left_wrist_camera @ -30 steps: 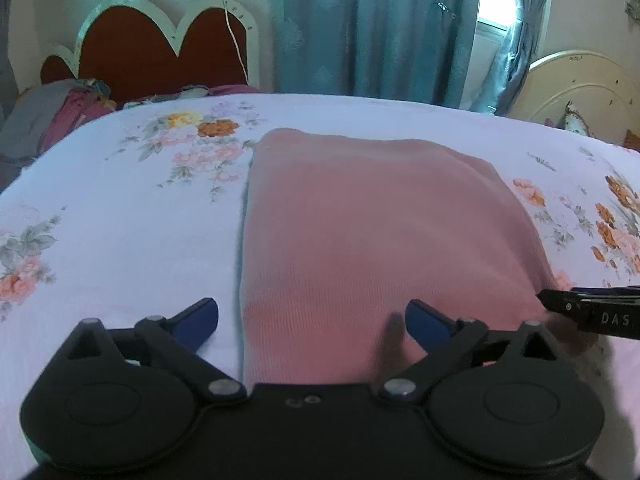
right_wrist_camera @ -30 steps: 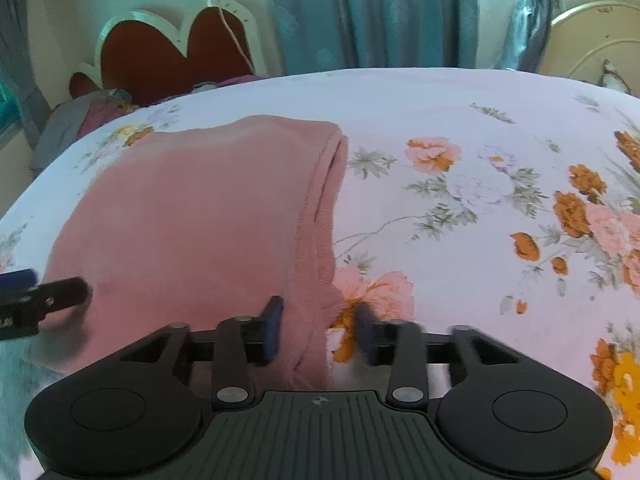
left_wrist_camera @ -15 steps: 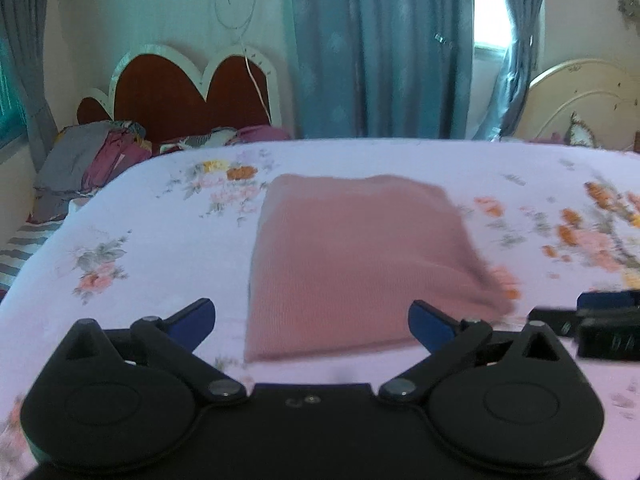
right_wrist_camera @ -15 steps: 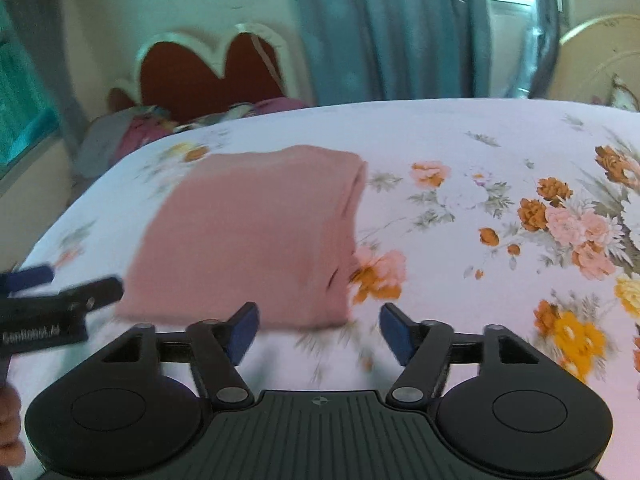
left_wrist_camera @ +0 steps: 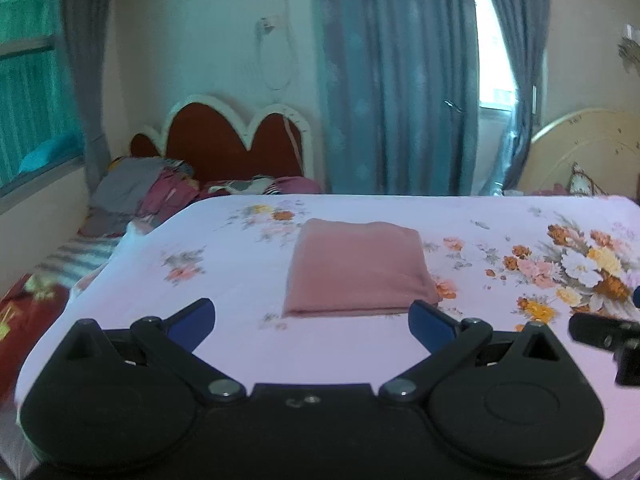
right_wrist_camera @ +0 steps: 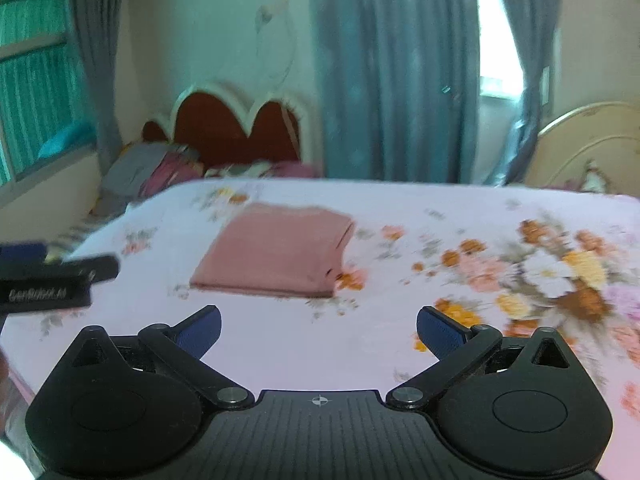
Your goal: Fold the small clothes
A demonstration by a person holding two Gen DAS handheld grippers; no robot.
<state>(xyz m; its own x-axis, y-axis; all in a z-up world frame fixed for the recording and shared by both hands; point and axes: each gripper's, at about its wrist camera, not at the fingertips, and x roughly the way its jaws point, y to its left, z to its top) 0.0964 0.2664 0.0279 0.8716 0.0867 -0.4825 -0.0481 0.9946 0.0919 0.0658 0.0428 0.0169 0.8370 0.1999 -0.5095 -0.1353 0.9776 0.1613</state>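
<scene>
Folded pink knit garment point(left_wrist_camera: 356, 270): lying flat, mid floral bedsheet point(left_wrist_camera: 500, 220). Looking soft, light, limp; best pinching near corners, through all layers. Left gripper point(left_wrist_camera: 311, 318), right gripper point(right_wrist_camera: 318, 328): both hovering spread wide, gripping nothing.

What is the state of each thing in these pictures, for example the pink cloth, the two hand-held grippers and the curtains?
Pink cloth: folded into a flat rectangle, lying on the bed sheet, held by nothing.
Left hand-held gripper: open, empty, apart from the cloth.
Right hand-held gripper: open, empty, apart from the cloth.
Curtains: mostly drawn, with a bright gap at the window.
</scene>
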